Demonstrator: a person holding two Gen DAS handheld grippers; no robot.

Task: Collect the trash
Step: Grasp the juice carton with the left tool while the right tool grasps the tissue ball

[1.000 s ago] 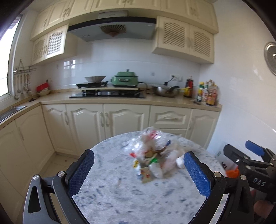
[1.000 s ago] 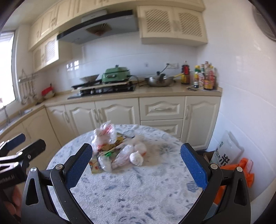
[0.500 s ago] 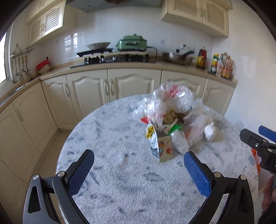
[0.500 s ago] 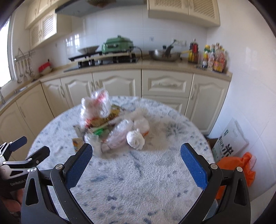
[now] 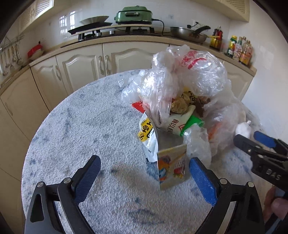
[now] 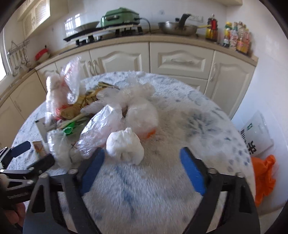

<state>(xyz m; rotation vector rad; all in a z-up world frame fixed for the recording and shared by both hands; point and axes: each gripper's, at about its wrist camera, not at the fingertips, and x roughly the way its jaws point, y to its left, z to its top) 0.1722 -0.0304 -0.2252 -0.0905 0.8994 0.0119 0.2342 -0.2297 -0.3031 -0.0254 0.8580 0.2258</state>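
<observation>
A heap of trash lies on a round marble table [image 5: 86, 126]: clear plastic bags [image 5: 181, 75], food wrappers, a white-and-yellow packet [image 5: 146, 133] and a colourful snack packet [image 5: 171, 167] standing on edge. My left gripper [image 5: 144, 178] is open, low over the table, with the snack packet just inside its right finger. My right gripper [image 6: 142, 171] is open, just short of a knotted white bag [image 6: 125, 145] at the heap's near edge [image 6: 100, 122]. Each gripper shows at the edge of the other's view.
Cream kitchen cabinets [image 5: 115, 59] and a counter with a stove, green cooker [image 5: 134, 15], pan and bottles stand behind the table. On the floor to the right are a white printed bag [image 6: 255, 133] and an orange bag [image 6: 263, 172].
Both grippers have moved forward and down toward the heap, which now looms much larger. Both stay open.
</observation>
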